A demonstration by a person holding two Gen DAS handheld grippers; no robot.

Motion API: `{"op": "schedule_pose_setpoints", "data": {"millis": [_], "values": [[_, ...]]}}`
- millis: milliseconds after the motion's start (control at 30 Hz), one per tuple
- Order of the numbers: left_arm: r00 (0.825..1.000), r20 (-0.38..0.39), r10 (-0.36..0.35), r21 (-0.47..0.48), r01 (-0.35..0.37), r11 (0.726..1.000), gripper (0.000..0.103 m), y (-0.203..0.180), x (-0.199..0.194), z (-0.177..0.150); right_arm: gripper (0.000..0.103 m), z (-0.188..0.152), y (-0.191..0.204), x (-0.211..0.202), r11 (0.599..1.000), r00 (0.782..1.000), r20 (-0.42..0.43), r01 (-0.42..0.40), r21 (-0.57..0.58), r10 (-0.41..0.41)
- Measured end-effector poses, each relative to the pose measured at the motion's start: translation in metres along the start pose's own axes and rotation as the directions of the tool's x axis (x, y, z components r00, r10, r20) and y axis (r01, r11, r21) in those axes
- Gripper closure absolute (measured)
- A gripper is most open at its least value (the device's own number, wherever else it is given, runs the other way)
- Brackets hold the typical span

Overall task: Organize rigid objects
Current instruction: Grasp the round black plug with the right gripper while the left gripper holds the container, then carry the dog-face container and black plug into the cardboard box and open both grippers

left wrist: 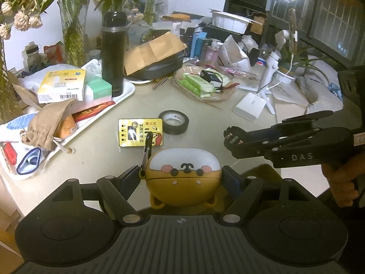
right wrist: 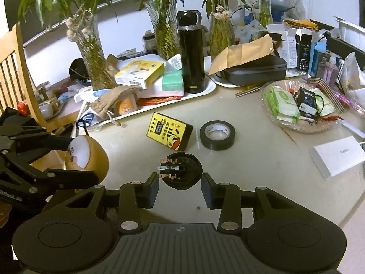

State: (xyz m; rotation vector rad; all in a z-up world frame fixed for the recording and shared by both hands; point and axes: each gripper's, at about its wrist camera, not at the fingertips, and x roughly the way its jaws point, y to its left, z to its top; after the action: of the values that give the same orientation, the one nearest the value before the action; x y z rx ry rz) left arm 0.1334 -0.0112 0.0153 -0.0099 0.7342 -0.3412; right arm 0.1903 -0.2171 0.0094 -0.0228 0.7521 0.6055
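My left gripper (left wrist: 182, 178) is shut on a brown and white cartoon-face earbud case (left wrist: 183, 178) with a carabiner clip, held above the pale table (left wrist: 205, 123). The right wrist view shows that case (right wrist: 85, 155) at the left, in the left gripper (right wrist: 84, 157). My right gripper (right wrist: 180, 187) is shut on a small black round part with metal terminals (right wrist: 182, 171). It is also in the left wrist view, where the right gripper (left wrist: 228, 139) hovers at the right, held by a hand. A yellow printed box (right wrist: 168, 134) and a black tape roll (right wrist: 217, 134) lie on the table ahead.
A white tray (right wrist: 211, 90) at the left back carries a black thermos (right wrist: 191, 54), boxes and a cloth pouch. A woven dish (right wrist: 308, 129) of packets sits at the right, with a white adapter box (right wrist: 337, 157) near it. Glass vases of plants line the back. A wooden chair (right wrist: 16, 68) stands at the far left.
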Motion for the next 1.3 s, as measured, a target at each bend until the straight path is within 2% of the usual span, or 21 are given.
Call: {"op": "schedule_pose_setpoints", "data": {"millis": [867, 1300], "values": [[0.999, -0.032, -0.006, -0.009, 0.006, 1.000, 0.026, -0.022, -0.025, -0.033, 0.060, -0.046, 0.030, -0.045, 0.999, 0.999, 0.012, -0.042, 0.011, 0.042], [0.995, -0.097, 0.009, -0.024, -0.012, 1.000, 0.026, -0.025, -0.031, -0.054, 0.060, -0.068, 0.044, -0.056, 0.999, 0.999, -0.030, -0.046, -0.013, 0.046]]}}
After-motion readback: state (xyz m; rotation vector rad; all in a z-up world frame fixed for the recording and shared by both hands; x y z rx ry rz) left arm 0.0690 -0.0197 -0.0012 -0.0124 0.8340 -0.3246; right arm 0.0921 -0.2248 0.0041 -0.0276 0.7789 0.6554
